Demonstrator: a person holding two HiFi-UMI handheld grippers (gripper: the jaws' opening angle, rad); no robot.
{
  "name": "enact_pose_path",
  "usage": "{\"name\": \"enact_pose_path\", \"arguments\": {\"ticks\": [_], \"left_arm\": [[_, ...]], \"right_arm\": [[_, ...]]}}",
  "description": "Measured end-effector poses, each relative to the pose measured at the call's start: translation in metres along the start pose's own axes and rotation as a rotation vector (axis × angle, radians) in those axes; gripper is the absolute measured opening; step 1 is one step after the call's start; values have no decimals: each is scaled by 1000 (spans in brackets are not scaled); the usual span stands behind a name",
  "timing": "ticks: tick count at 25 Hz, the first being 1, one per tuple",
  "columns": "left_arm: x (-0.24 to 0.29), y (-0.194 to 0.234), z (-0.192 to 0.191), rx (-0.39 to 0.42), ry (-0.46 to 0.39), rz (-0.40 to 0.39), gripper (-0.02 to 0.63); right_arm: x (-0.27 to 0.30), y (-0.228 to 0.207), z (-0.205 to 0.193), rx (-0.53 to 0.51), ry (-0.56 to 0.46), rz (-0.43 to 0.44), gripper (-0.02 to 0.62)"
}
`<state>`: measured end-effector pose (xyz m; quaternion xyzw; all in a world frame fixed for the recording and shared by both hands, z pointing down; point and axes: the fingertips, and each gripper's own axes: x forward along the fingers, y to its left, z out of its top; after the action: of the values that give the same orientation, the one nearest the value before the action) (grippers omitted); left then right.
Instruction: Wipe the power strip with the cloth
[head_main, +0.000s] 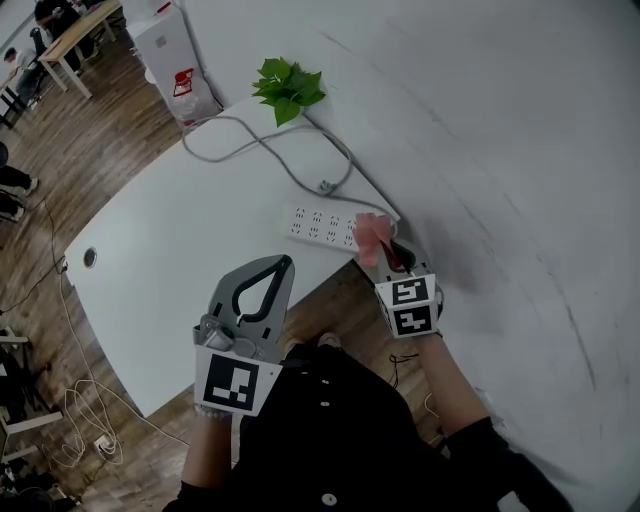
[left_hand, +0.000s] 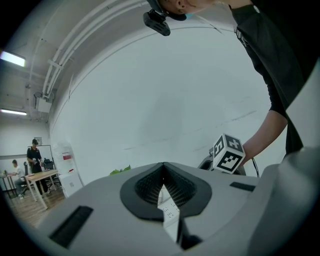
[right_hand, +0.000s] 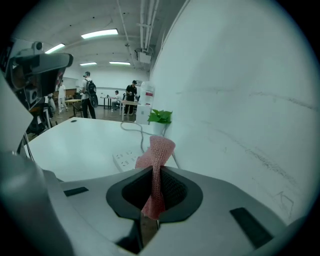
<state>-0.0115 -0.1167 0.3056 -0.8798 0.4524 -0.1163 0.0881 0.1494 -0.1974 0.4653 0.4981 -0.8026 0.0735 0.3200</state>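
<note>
A white power strip (head_main: 322, 226) lies near the table's front right edge, its grey cable (head_main: 262, 143) looping back toward the plant. My right gripper (head_main: 380, 258) is shut on a pink cloth (head_main: 372, 233) that sticks up just right of the strip's end. In the right gripper view the cloth (right_hand: 156, 165) stands pinched between the jaws, the strip (right_hand: 126, 160) behind it. My left gripper (head_main: 284, 262) is shut and empty, held over the table's front edge below the strip. Through its jaws a sliver of the strip (left_hand: 168, 212) shows.
A small green plant (head_main: 288, 88) stands at the table's far corner against the white wall. The white table (head_main: 170, 250) has a cable hole (head_main: 90, 258) at its left. A white appliance (head_main: 178, 60) stands behind on the wood floor. People and desks are far off.
</note>
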Motion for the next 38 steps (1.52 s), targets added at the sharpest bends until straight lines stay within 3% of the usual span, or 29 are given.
{"name": "enact_pose_path", "arguments": {"ticks": [16,38], "left_arm": [[-8,20,-3,8,9,45,14],[-9,21,-5,4,10,36,12]], "right_arm": [[-58,37,79,-60,-214,60,54],[-62,52,85,-93,-219,68,54]]}}
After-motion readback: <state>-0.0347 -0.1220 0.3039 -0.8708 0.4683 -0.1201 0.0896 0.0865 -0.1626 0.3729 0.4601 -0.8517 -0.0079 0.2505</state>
